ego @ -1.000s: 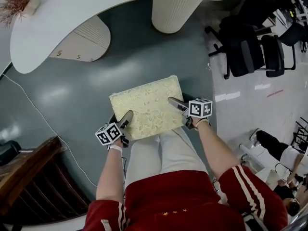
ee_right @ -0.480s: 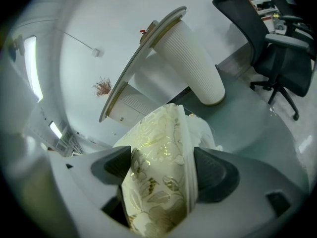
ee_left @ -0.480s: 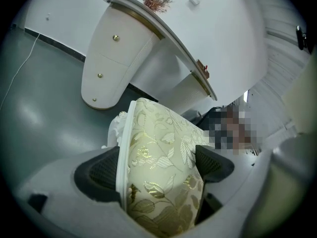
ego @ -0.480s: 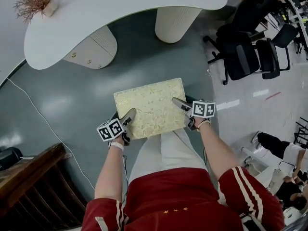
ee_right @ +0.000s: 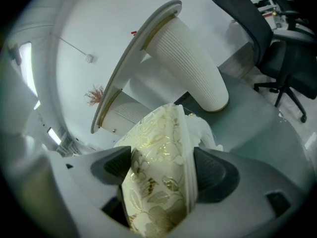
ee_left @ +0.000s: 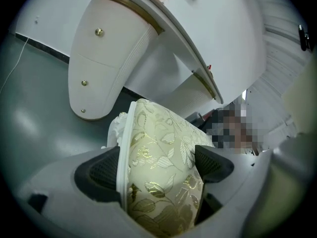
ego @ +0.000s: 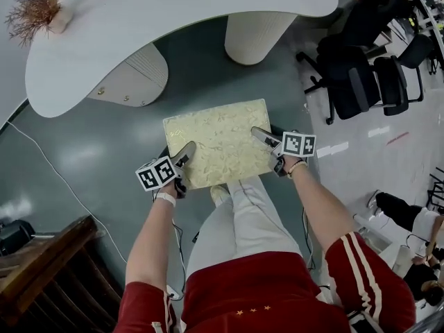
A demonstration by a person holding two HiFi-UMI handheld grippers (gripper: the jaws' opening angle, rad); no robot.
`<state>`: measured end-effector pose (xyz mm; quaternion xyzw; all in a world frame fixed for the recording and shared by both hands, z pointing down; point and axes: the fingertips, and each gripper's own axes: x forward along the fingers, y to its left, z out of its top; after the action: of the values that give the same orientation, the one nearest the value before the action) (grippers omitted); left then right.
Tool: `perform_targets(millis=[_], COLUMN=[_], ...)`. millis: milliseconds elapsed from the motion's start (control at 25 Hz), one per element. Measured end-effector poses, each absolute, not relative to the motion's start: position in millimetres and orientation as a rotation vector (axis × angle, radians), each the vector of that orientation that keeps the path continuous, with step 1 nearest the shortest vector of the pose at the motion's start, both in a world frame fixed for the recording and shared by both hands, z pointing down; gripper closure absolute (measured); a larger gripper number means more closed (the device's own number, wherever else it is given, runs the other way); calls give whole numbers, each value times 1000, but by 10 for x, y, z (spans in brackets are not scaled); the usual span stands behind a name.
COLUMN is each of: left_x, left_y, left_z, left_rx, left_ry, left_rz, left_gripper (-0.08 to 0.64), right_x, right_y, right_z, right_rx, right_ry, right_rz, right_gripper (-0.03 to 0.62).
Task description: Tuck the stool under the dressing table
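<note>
While left gripper [ego: 186, 151], right gripper [ego: 259, 134] clamped stool [ego: 218, 146] wide-jawed, soft seat could slip; table leg [ego: 255, 33] at 1 o'clock threatened collision.

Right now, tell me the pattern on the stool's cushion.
The stool cushion is cream with gold leaves; best in the left gripper view.

The stool [ego: 218, 141] is covered in cream fabric patterned with gold leaves and edged in white piping. Beyond the stool, the dressing table [ego: 173, 19] is shown in plain white with ribbed pedestals. Around the stool, the floor [ego: 83, 151] is dull grey-green.
</note>
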<state>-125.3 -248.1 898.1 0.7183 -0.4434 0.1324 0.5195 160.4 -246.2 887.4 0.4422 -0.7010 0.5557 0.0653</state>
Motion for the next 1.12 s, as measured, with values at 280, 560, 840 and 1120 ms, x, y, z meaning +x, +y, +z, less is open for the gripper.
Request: perform_targets(millis=[280,560,840,1120], left_x=[-1204,-1267,-1310,-1300], left_y=[-3313,-4217,-4855,-4930], left_z=[9539,9999,10223,10415], left_rx=[1703,1682,1729,1744], left_ry=[-1053,-1076,-1121,-1090], left_rz=[294,247,210,200], left_gripper=[92,109,105,103], right_x=[1609,1561,1489,1501], right_y=[-3311,-4324,-5027,-5081], right_z=[9536,9965,10165,10308], right_rx=[1309,1264,1243,1267], right_ry=[-2103,-2110,-2186,-2185], right_rz=[1717,1682,1613,1568], right_gripper=[199,202,201,199])
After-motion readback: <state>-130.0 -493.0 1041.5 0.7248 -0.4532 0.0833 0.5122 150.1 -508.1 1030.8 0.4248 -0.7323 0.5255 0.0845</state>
